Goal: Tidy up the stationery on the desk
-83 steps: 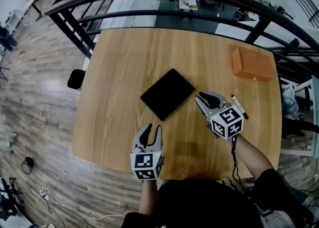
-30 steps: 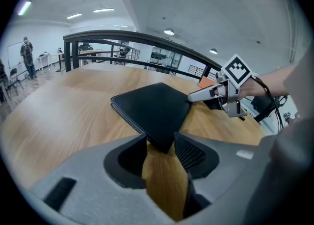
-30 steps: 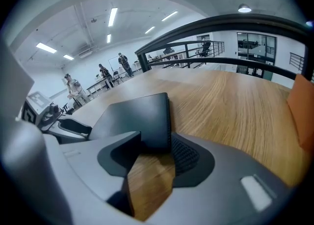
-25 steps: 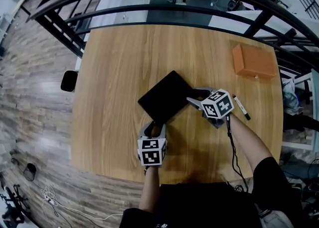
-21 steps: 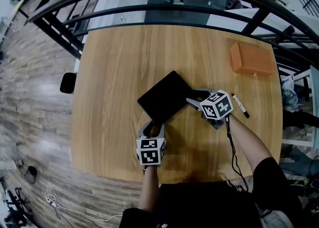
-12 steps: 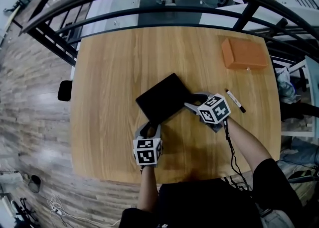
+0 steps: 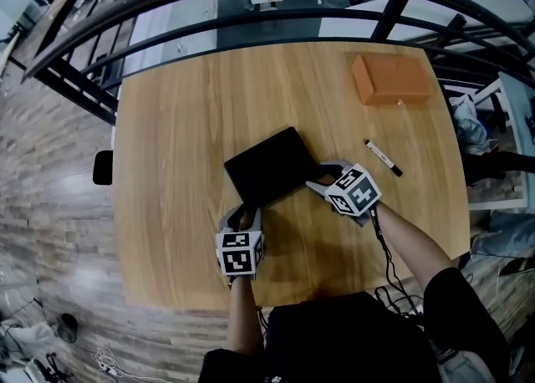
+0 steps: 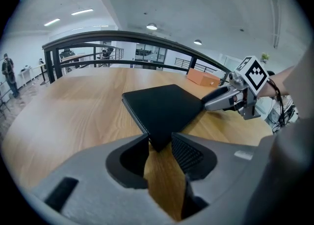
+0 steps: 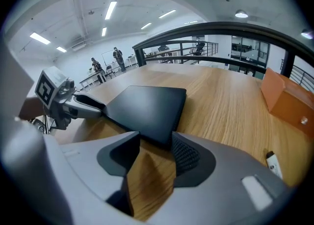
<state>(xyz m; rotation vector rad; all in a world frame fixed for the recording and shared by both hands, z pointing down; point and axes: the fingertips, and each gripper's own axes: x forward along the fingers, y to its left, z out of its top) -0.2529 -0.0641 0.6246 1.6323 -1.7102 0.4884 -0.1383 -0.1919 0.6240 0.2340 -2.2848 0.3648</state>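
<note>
– At the near corner of the black notebook [image 8: 164, 108], the left gripper [image 8: 159, 143] has its jaws apart. They've just been closing, with that corner sitting between them. I can't see that the pads are pressing on it yet
– And the other one?
– The right gripper [image 9: 154, 145] is spread too, straddling the notebook's [image 9: 144, 106] right-hand corner. Nothing is clamped there
– Why one on each corner?
– My guess is that it's a wide, flat thing lying on the desk [image 7: 184, 122]. One pinch would let it swing or droop, so two grips on neighbouring corners should keep it level while it's squared up or carried
– Which way does it lie?
– From the head view, the notebook [image 7: 269, 168] is skewed like a diamond in the middle of the desk. One corner points back at the person, into the left gripper [image 7: 242, 214]. Its long axis runs from near-left to far-right, at an angle to the desk's edges, and the right gripper [image 7: 318, 174] is at the corner on the right
– Anything else out there?
– A marker [image 7: 383, 158] lies just past the right gripper, slanting the other way, and an orange box [image 7: 391, 80] sits at the far right corner, well apart from both
</note>
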